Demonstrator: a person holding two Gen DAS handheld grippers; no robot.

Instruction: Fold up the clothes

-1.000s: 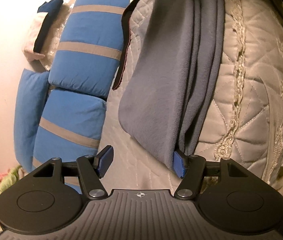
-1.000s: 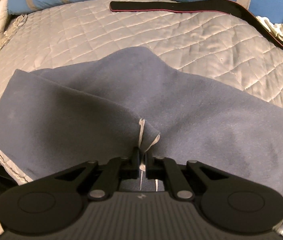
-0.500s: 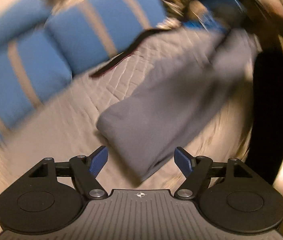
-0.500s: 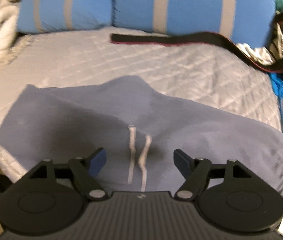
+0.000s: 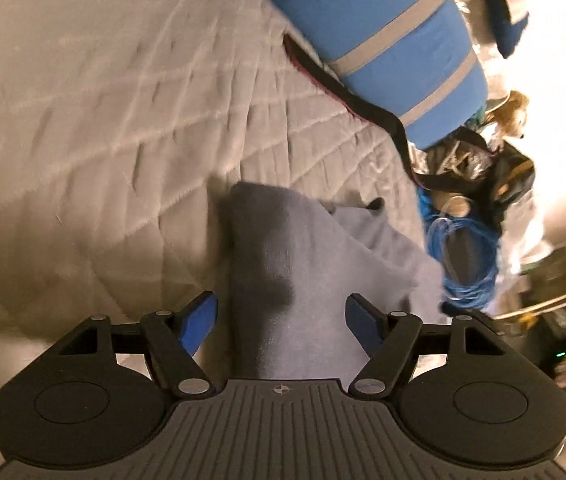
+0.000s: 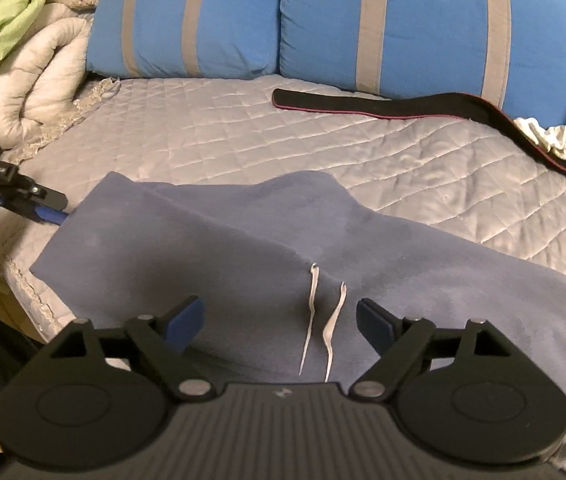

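Grey-blue fleece pants (image 6: 243,248) lie folded across the near part of the quilted bed (image 6: 283,128), two white drawstrings (image 6: 323,320) on top. My right gripper (image 6: 279,320) is open just above the waist, the drawstrings between its fingers, touching nothing. My left gripper (image 5: 281,322) is open with the pants' left end (image 5: 295,264) lying between its fingers. In the right wrist view it shows at the left (image 6: 45,212), at the cloth's far left corner.
Two blue pillows with grey stripes (image 6: 363,20) stand at the head of the bed. A black belt (image 6: 423,106) lies in front of them. A bundled duvet (image 6: 23,72) lies at the left. A blue cable coil (image 5: 463,256) lies off the bed's right side.
My right gripper has opened, let go of the waist and pulled back; the drawstrings lie loose. My left gripper has swung round to the pants' left end, still open.
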